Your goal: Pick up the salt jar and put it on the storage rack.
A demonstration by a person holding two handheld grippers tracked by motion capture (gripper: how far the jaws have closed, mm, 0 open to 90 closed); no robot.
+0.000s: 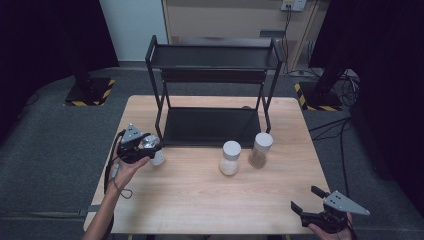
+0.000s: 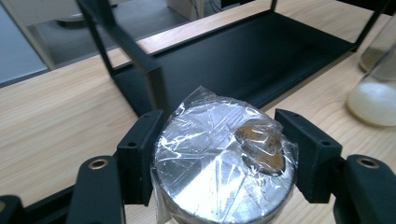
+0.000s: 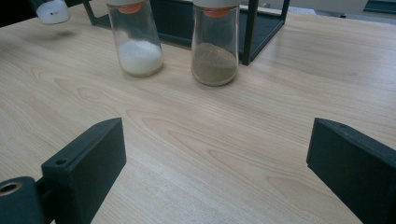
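Note:
My left gripper (image 1: 145, 145) is shut on a small jar (image 1: 158, 159) whose silver lid (image 2: 219, 172) is covered with crinkled clear film; its jaws clamp the lid from both sides. The right gripper view shows this jar (image 3: 49, 10) hanging above the wood with its shadow beneath. It is just left of the front of a black two-tier rack (image 1: 212, 127). Two white-capped glass jars stand in front of the rack, one with white powder (image 1: 230, 158) and one with brown powder (image 1: 260, 150). My right gripper (image 1: 305, 198) stands open over the near right corner, nothing between its jaws.
The rack's lower shelf (image 2: 243, 60) lies bare, right behind the held jar. Bare wooden tabletop (image 1: 200, 195) stretches between the jars and the near edge. Dark stands and cables sit on the floor beyond the table's far corners.

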